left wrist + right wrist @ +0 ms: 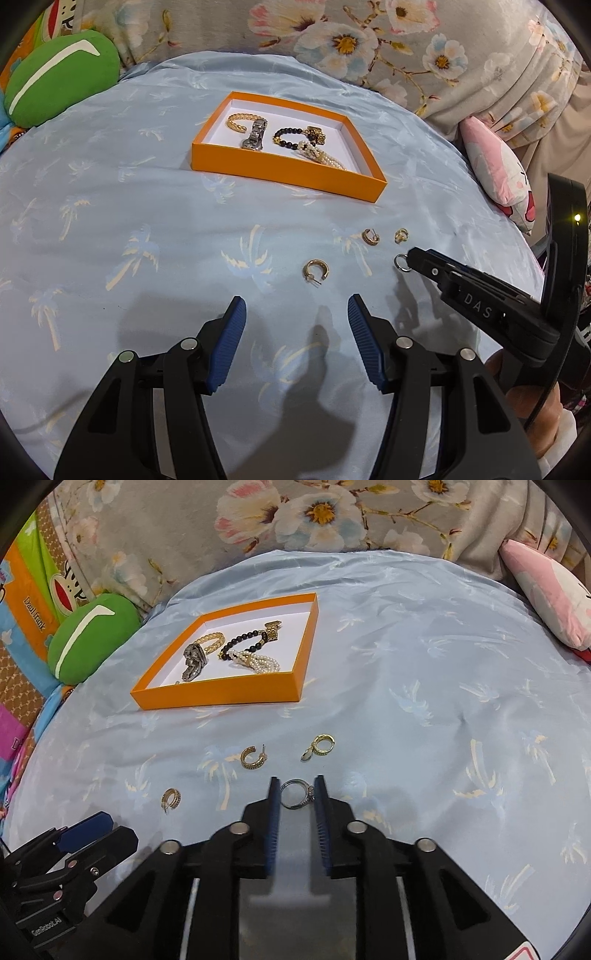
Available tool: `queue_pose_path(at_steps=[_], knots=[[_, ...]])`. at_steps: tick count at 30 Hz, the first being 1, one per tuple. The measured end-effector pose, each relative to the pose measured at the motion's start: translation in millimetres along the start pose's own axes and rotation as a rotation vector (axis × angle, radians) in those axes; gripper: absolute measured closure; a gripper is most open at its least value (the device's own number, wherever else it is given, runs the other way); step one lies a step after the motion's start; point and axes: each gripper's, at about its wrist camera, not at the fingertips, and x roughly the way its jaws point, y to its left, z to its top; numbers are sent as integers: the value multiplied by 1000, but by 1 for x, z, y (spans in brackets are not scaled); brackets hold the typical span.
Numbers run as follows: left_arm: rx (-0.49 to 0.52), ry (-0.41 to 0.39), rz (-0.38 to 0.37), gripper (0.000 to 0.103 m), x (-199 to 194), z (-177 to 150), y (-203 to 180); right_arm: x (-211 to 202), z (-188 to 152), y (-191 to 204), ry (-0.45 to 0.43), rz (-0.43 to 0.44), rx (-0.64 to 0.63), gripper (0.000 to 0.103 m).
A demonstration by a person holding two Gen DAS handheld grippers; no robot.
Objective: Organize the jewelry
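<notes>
An orange box on the blue cloth holds several bracelets and a watch. Three gold earrings lie loose on the cloth: one just ahead of my left gripper, one further right, one beyond it. My right gripper is closed around a silver ring between its fingertips on the cloth. My left gripper is open and empty, hovering just behind the nearest earring.
A green plush cushion lies at the back left. A pink plush toy lies at the right. A floral blanket runs along the back edge.
</notes>
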Motion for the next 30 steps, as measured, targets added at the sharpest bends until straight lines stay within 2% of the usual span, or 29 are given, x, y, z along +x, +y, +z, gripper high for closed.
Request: queue_pose_path(at_steps=[6, 9, 20, 30], knots=[[1, 0, 2, 48, -1, 0, -1, 15, 1, 10, 36, -34, -36, 75], [2, -3, 7, 48, -2, 0, 0, 13, -3, 10, 31, -59, -49, 80], [10, -15, -1, 48, -2, 8, -7, -10, -10, -17, 1, -27, 44, 81], [43, 12, 9, 48, 20, 11, -20, -37, -25, -32, -19, -8, 90, 80]])
